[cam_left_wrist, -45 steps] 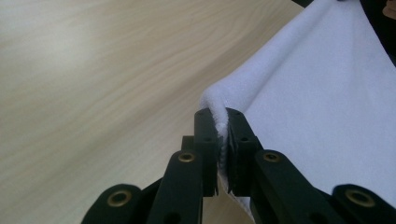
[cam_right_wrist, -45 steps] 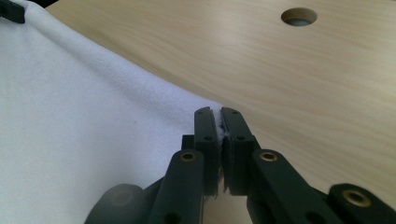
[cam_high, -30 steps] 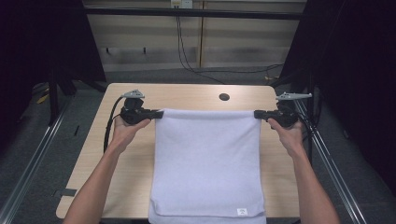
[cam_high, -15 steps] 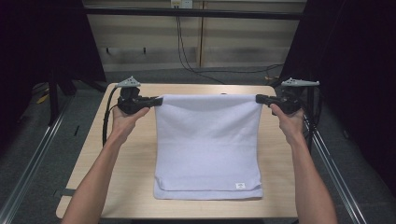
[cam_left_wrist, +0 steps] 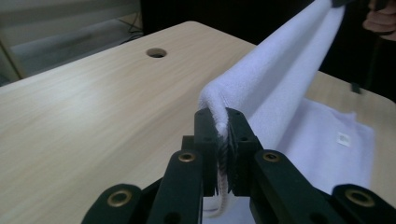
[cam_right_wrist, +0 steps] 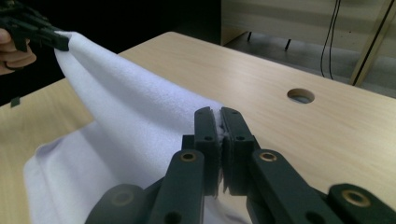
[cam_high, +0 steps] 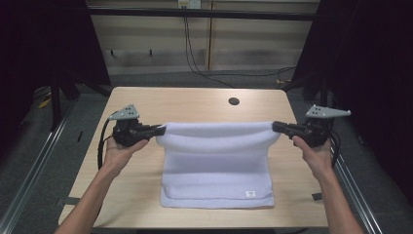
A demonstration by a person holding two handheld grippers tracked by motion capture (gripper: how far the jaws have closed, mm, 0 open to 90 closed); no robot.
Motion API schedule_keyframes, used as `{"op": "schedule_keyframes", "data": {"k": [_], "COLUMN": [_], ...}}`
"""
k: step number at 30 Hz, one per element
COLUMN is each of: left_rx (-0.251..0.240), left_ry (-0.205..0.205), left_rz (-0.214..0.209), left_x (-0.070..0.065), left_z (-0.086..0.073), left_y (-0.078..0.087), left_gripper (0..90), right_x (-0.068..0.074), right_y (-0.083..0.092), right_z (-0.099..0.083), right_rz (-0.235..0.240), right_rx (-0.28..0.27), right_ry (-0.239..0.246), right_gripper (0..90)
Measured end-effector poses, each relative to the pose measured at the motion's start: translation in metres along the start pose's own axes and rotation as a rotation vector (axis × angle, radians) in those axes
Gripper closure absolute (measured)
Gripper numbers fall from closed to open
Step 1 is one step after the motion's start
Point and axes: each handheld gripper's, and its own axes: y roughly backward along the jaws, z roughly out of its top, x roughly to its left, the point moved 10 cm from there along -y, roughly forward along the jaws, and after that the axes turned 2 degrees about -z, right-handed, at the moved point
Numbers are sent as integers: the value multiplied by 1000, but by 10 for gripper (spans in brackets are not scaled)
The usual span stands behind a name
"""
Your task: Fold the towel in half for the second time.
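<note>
In the high view, the left gripper (cam_high: 158, 130) and right gripper (cam_high: 277, 126) each clamp a far corner of the white terry-cloth towel (cam_high: 216, 168), held raised above the light wooden bench (cam_high: 146, 105) while its near part lies flat; keep both corners level and the span taut while folding. The left gripper view shows the jaws clenched on the towel corner (cam_left_wrist: 219, 114). The right gripper view shows the same grip (cam_right_wrist: 218, 122), a round cable hole (cam_right_wrist: 300, 95), and dark curtains beyond.
</note>
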Motion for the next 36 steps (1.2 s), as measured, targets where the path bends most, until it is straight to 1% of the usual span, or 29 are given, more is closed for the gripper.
{"op": "schedule_keyframes", "data": {"k": [3, 5, 6, 7, 9, 10, 11, 12, 13, 14, 15, 16, 18, 20, 22, 24, 25, 26, 27, 28, 30, 31, 32, 33, 34, 35, 36], "left_rx": [21, 23, 20, 25, 49, 54, 72, 97, 112, 137, 152, 161, 198, 221, 262, 278, 281, 297, 308, 316, 343, 360, 369, 391, 391, 403, 406], "left_ry": [15, 10, -1, -6, -2, 3, 1, 4, 6, 2, -1, 6, 0, -10, -21, -39, -47, -51, -49, -43, -39, -42, -35, -43, -32, -33, -26], "left_rz": [-19, -43, -55, -61, -65, -79, -85, -89, -96, -96, -97, -106, -120, -128, -147, -164, -177, -180, -183, -199, -200, -210, -205, -199, -208, -211, -214], "left_x": [-12, -22, -29, -34, -43, -47, -51, -55, -58, -60, -63, -67, -74, -79, -88, -94, -98, -99, -100, -102, -102, -101, -101, -100, -102, -102, -102], "left_z": [-20, -31, -36, -42, -53, -59, -67, -77, -83, -90, -97, -102, -115, -125, -136, -140, -142, -145, -148, -151, -157, -160, -162, -164, -166, -168, -168], "left_y": [4, 6, 7, 8, 10, 10, 10, 10, 9, 8, 8, 8, 8, 7, 7, 9, 10, 10, 11, 10, 10, 9, 7, 7, 5, 5, 6], "left_gripper": [850, 849, 847, 847, 845, 845, 844, 843, 842, 840, 839, 838, 837, 827, 797, 772, 767, 764, 758, 757, 753, 754, 752, 741, 726, 711, 693], "right_x": [11, 17, 21, 24, 30, 34, 37, 40, 44, 46, 49, 53, 59, 65, 70, 73, 75, 75, 75, 76, 77, 77, 78, 78, 79, 79, 80], "right_y": [8, 12, 15, 16, 19, 21, 22, 23, 25, 26, 28, 29, 32, 35, 36, 39, 41, 43, 46, 47, 50, 51, 50, 49, 49, 47, 46], "right_z": [-17, -29, -35, -42, -57, -65, -73, -80, -90, -95, -101, -107, -118, -133, -146, -160, -166, -172, -176, -179, -186, -188, -191, -193, -197, -200, -202], "right_rz": [20, 33, 35, 39, 51, 59, 59, 61, 68, 67, 72, 78, 82, 88, 104, 112, 120, 122, 127, 132, 127, 131, 130, 128, 122, 111, 109], "right_rx": [14, 25, 35, 48, 72, 86, 102, 112, 139, 153, 161, 173, 195, 240, 277, 311, 321, 322, 323, 327, 343, 348, 355, 364, 387, 413, 431], "right_ry": [9, 9, 15, 8, -2, -6, -2, -9, -5, -1, -2, -3, 1, 0, -15, -28, -39, -53, -67, -74, -80, -83, -83, -81, -76, -64, -63], "right_gripper": [865, 865, 865, 865, 864, 863, 863, 863, 862, 862, 861, 860, 855, 841, 810, 784, 773, 763, 756, 752, 737, 736, 733, 728, 718, 699, 684]}}
